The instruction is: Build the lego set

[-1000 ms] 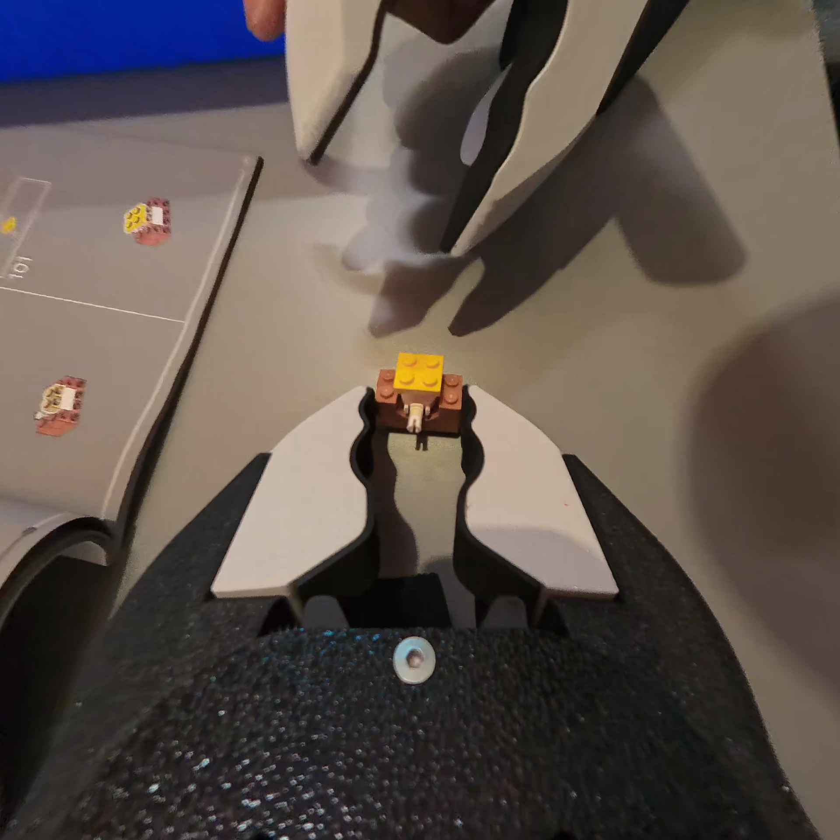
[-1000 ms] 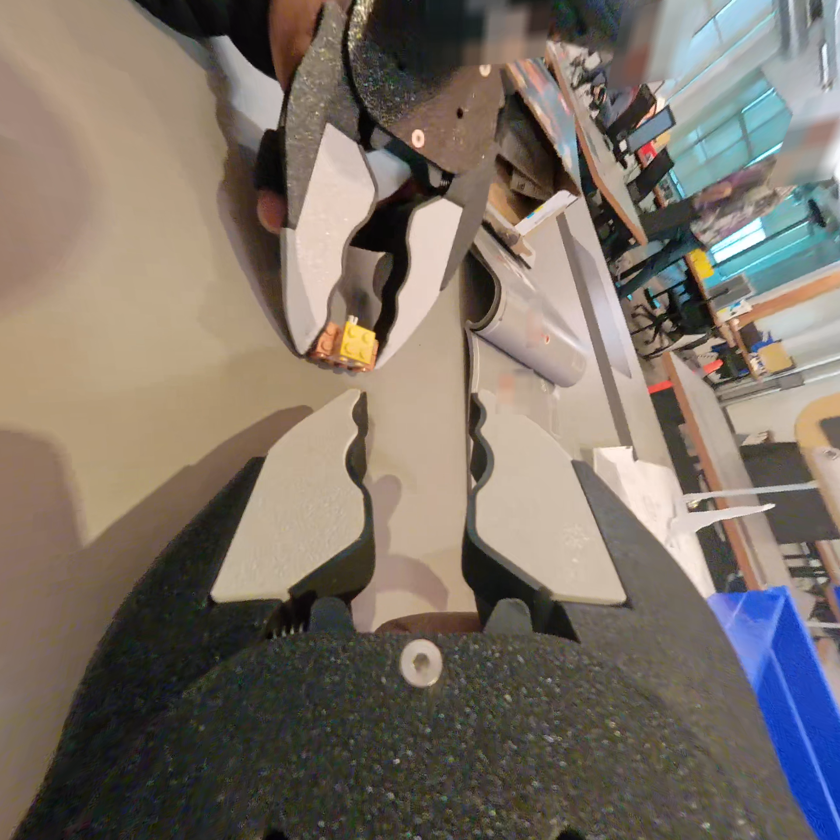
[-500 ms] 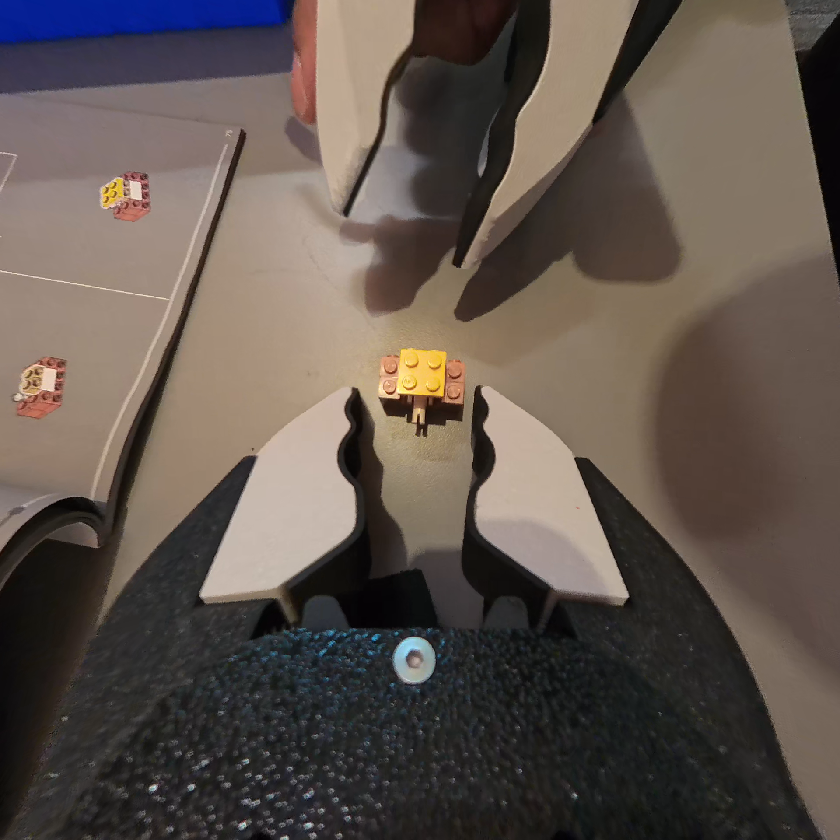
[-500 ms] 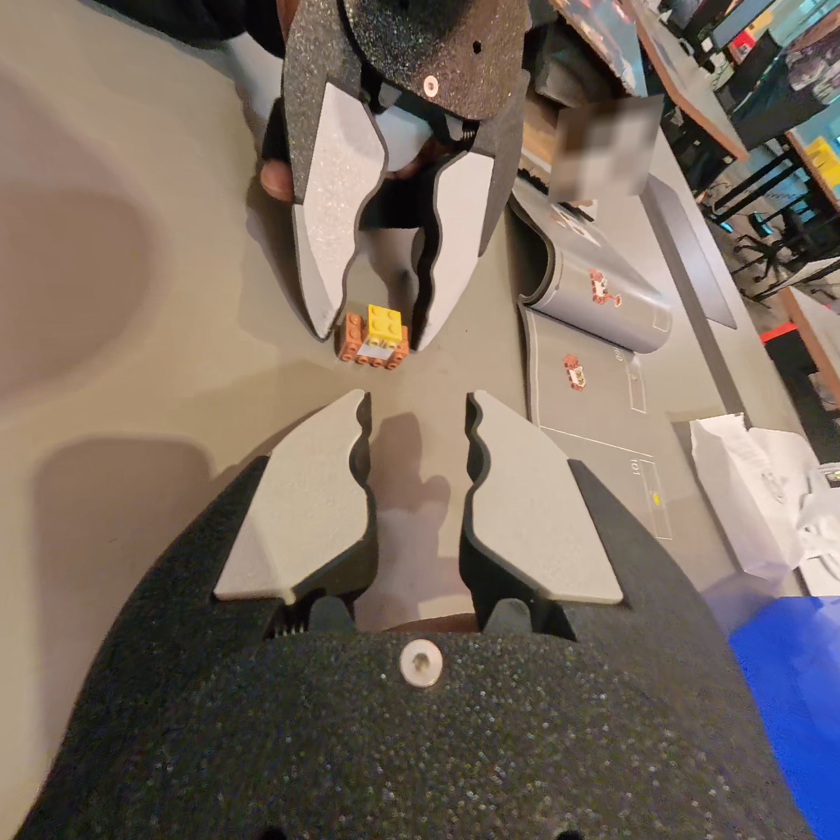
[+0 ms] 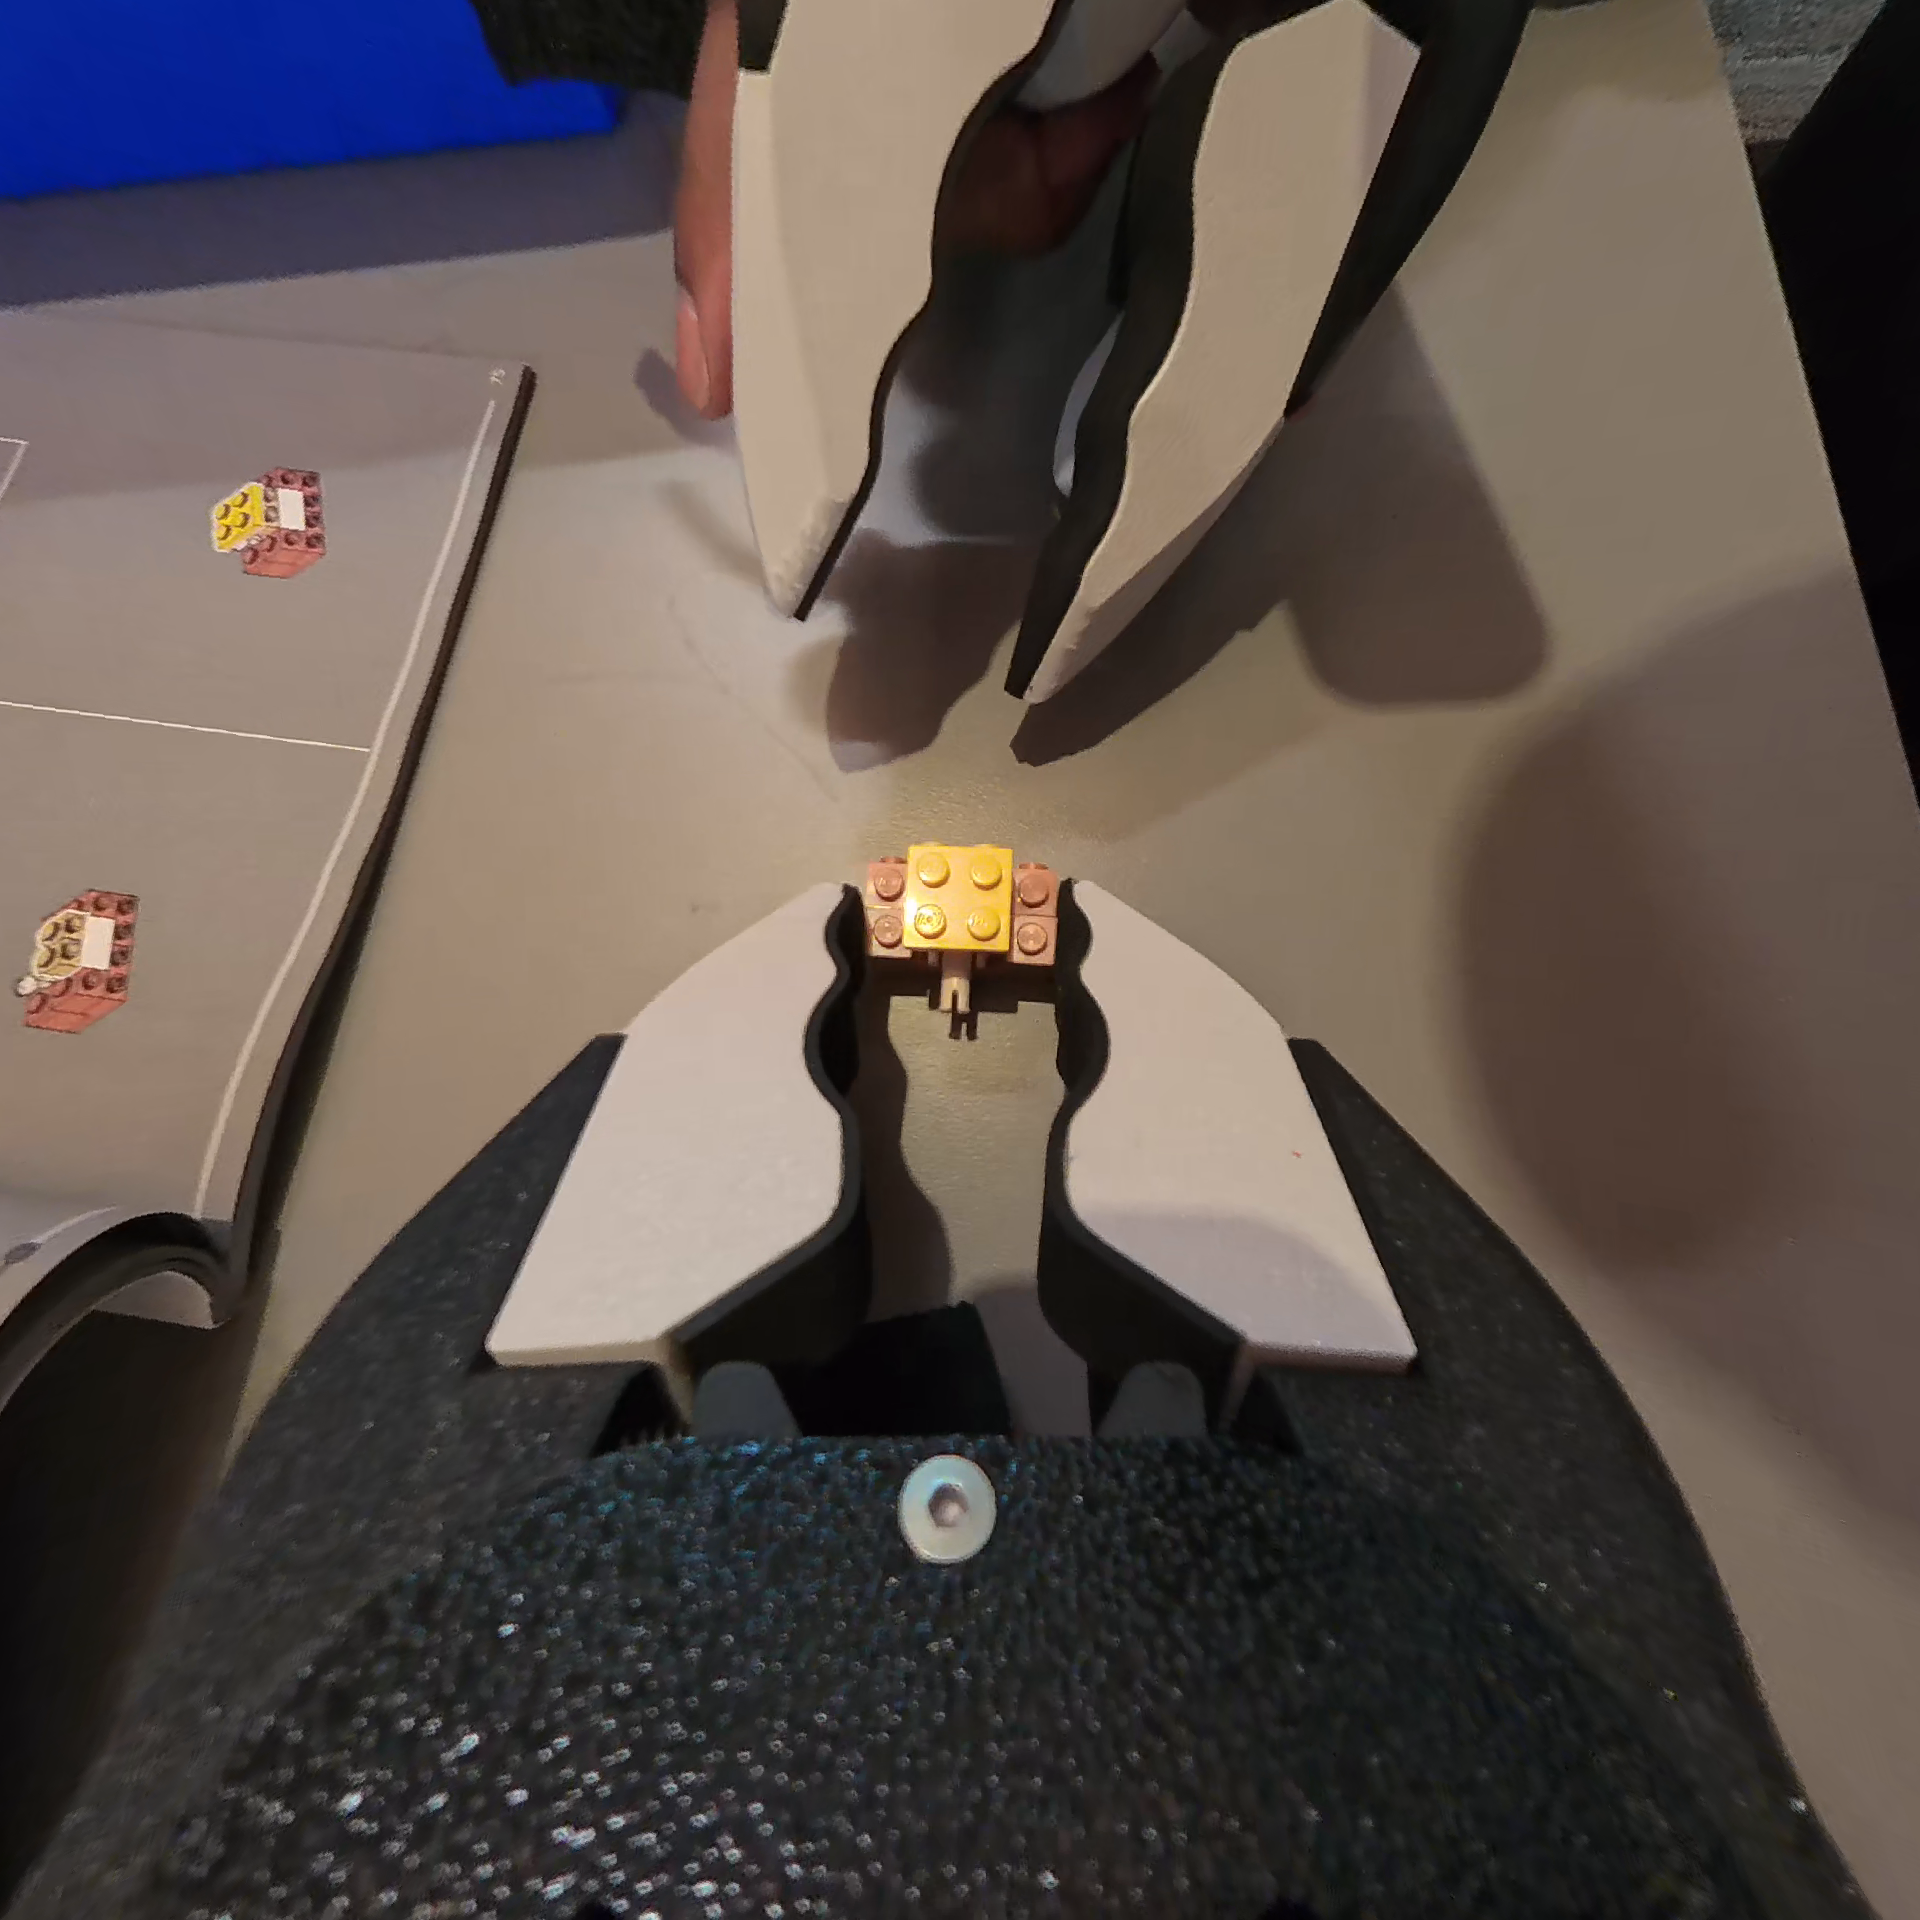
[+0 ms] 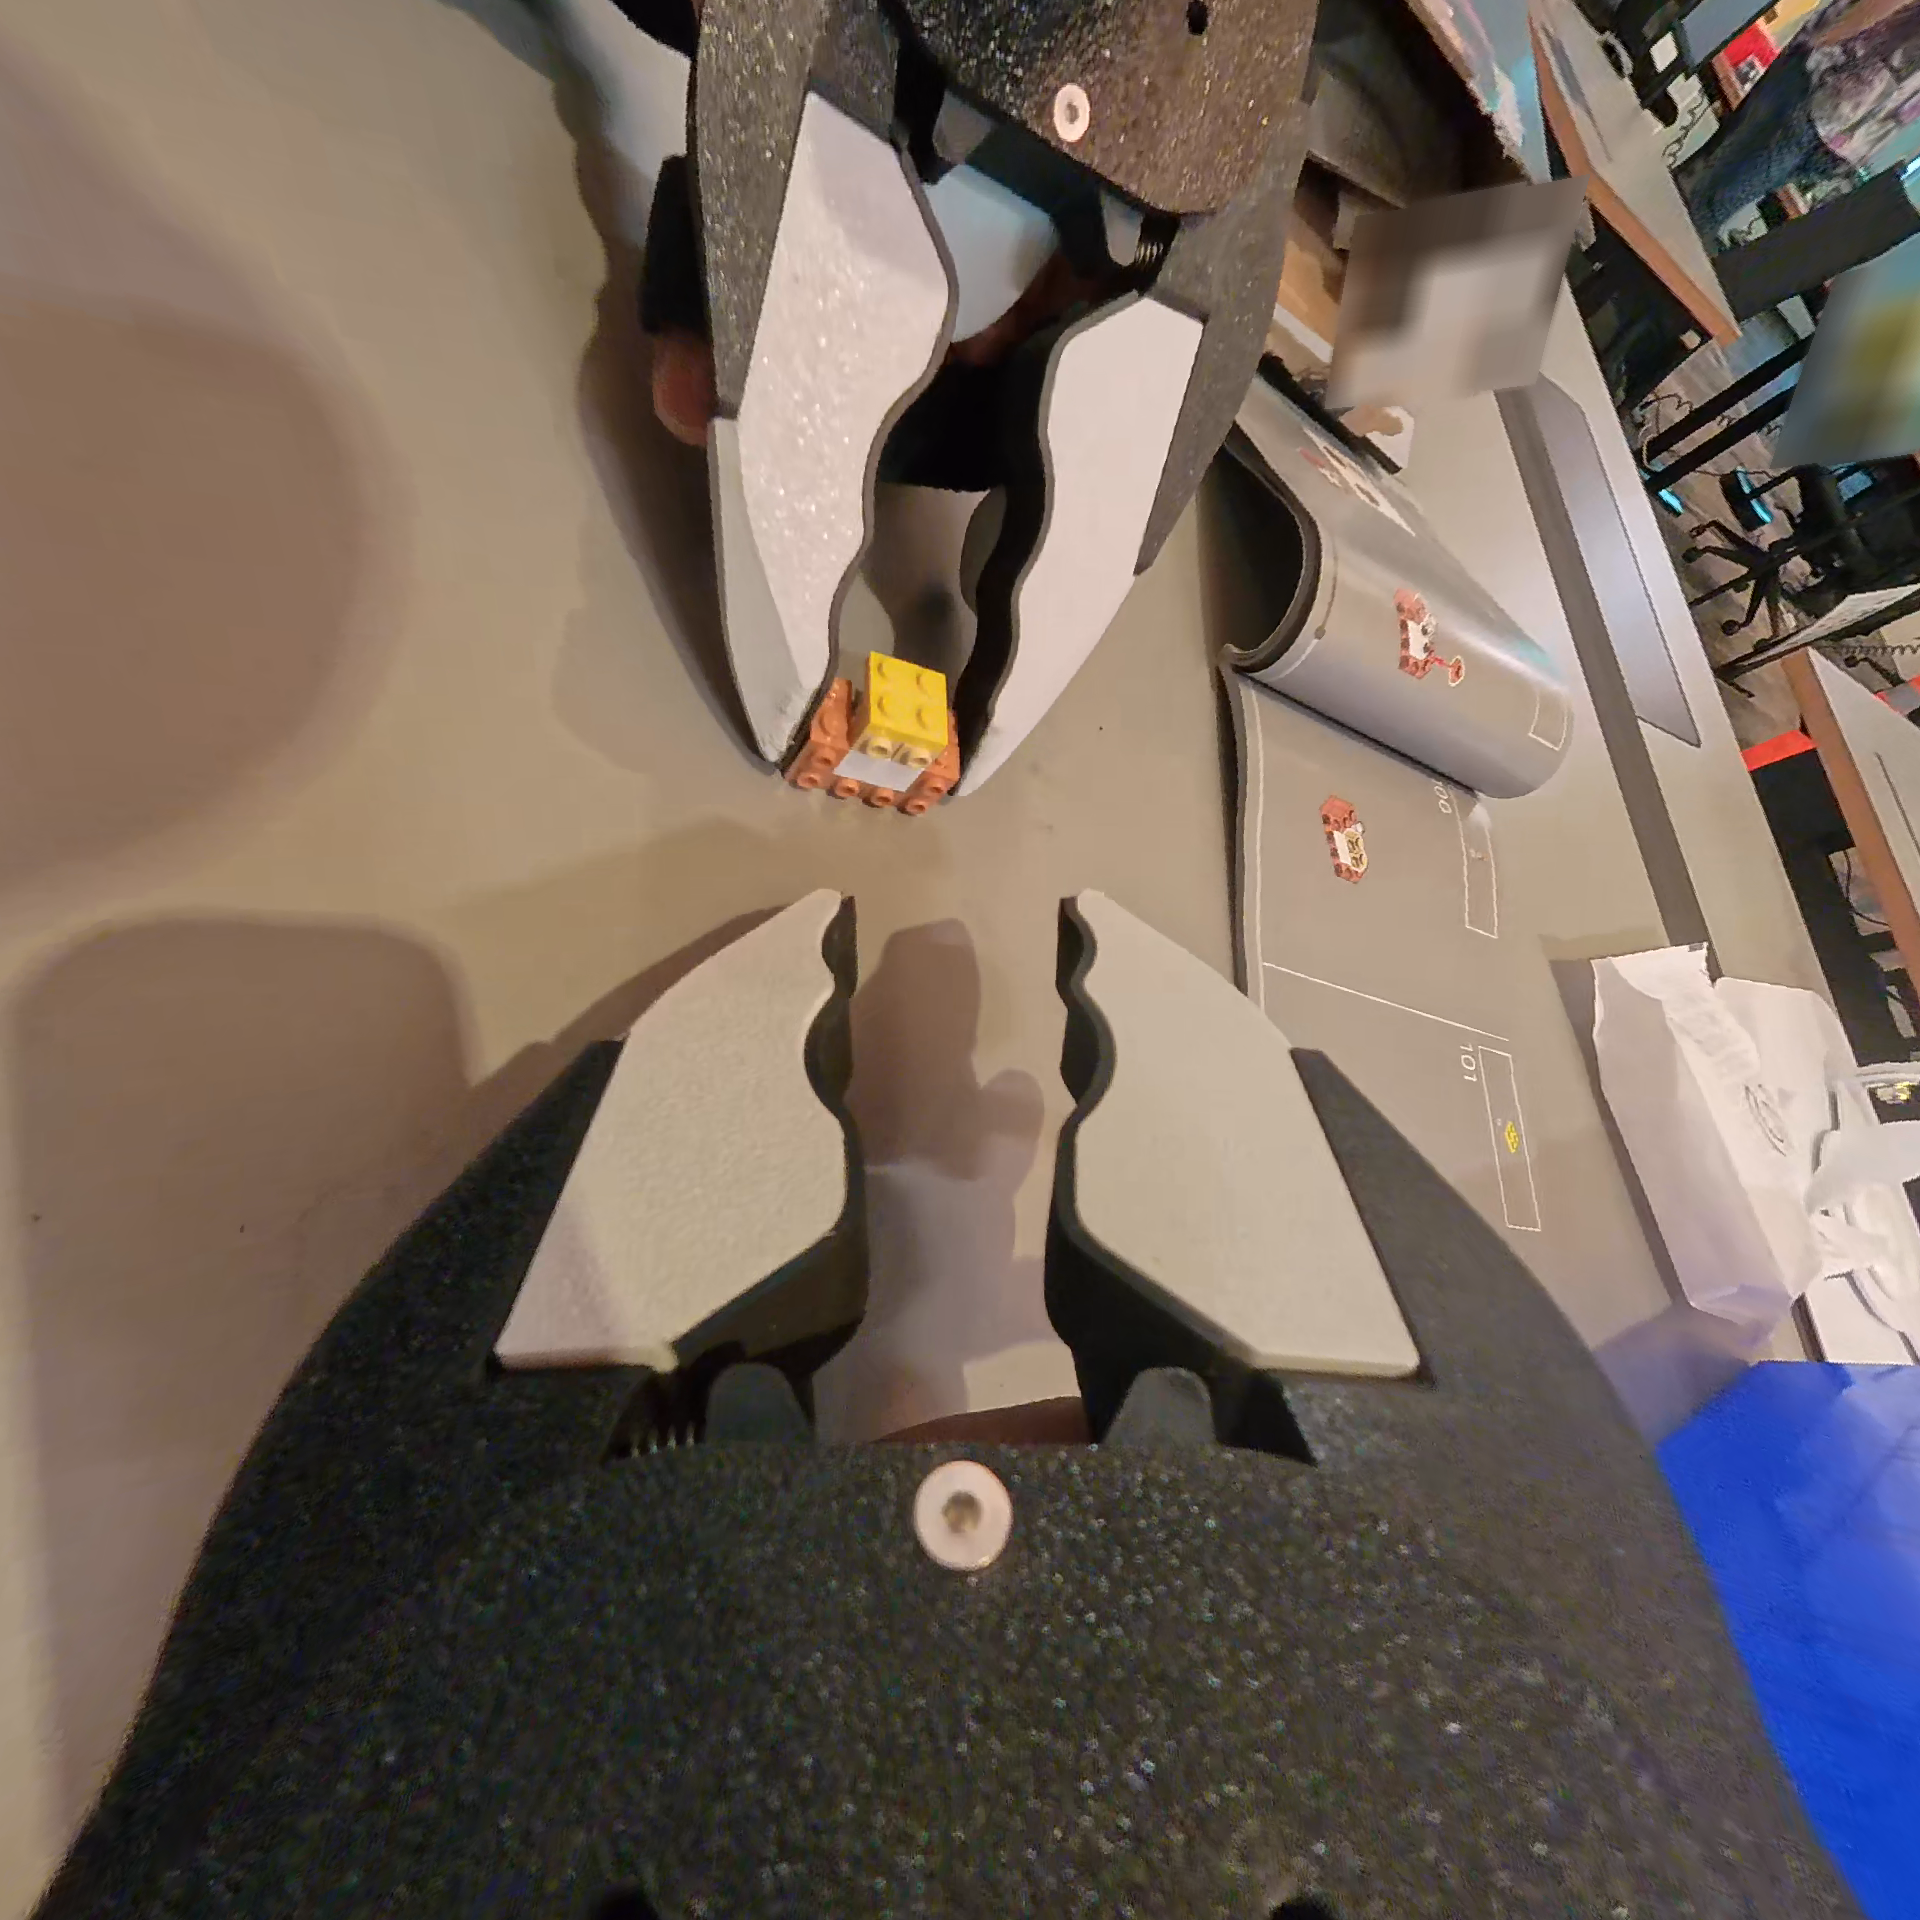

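desk (image 5: 1351, 831): grey, carries everything here; its hard smooth top looks likely to let a small build skate away if nudged sideways
instruction booklet (image 5: 260, 727): lies open on the desk, to the left in the left wrist view, one page curled over; well apart from both claws; a sweeping arm could drag it, though nothing is near it now
blue bin (image 6: 1818, 1558): at the desk's edge, far from the bricks; no hazard that I can judge
left claw (image 5: 961, 914): closed around the brick build, a fingertip (image 5: 800, 935) on each brown flank; the right wrist view shows both tips hugging the sides; the grip sits at the very tips, so a twist could pop the build free or roll it
right claw (image 6: 956, 914): jaws apart with only bare desk between them, holding nothing; it hangs just short of the build, tips aimed at it; coming in crooked it could knock the build out of the other claw
brick build (image 5: 961, 914): brown base, yellow block on top, standing on the desk between the left claw's tips; pressing too hard might split the layers
tan peg (image 5: 956, 992): juts from the build's side toward the left claw's palm; thin, probably the first piece to snap off or be pushed out
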`<state>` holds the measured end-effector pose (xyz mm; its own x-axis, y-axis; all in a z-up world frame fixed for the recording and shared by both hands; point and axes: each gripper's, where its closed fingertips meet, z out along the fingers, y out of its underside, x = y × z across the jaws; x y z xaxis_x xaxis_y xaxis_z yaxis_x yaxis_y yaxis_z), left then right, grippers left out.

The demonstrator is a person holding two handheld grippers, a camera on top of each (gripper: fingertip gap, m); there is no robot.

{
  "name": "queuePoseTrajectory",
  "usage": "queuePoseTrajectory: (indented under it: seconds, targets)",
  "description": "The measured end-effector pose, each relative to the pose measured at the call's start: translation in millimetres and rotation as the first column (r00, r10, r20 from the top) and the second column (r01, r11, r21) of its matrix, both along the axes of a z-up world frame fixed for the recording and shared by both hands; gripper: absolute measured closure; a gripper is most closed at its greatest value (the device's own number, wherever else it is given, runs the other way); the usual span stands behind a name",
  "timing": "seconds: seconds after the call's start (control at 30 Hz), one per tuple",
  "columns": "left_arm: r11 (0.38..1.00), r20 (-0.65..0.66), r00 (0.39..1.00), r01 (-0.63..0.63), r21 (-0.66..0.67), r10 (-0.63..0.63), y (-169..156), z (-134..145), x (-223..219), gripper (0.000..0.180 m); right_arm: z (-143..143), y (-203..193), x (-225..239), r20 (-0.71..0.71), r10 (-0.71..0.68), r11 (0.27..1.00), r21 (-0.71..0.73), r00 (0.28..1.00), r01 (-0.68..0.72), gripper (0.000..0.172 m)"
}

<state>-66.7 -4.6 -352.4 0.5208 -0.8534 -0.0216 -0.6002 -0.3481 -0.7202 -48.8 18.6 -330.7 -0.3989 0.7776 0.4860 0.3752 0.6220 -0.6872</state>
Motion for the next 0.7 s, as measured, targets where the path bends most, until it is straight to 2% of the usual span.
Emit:
queuePoseTrajectory:
  seconds: [0.27, 0.3, 0.47, 0.57, 0.7]
  targets:
    - [1.000, 0.001, 1.000, 0.010, 0.000, -0.010, -2.3, 0.0, 0.6, 0.145, -1.3, 6.6, 0.8, 0.007, -0.032, 0.999, 0.003, 0.999, 0.032, 0.136]
    - [1.000, 0.008, 1.000, 0.014, -0.001, -0.014, -3.2, 0.9, 0.8, 0.138, -0.7, 7.6, 0.8, 0.005, -0.038, 0.999, -0.003, 0.999, 0.038, 0.136]
    - [0.998, 0.154, 0.986, 0.059, -0.004, -0.058, -10.5, 26.0, 3.2, 0.123, 7.1, 13.6, 1.0, -0.024, -0.089, 0.993, -0.076, 0.996, 0.087, 0.135]
    - [0.997, 0.219, 0.976, -0.005, 0.083, -0.013, 4.2, 50.3, -7.1, 0.127, 12.1, 18.8, 3.2, -0.043, -0.137, 0.982, -0.136, 0.990, 0.131, 0.136]
    - [0.970, 0.132, 0.980, -0.168, 0.173, 0.146, 47.6, 67.0, -28.0, 0.132, 12.5, 25.1, 11.4, -0.055, -0.188, 0.966, -0.191, 0.981, 0.174, 0.137]
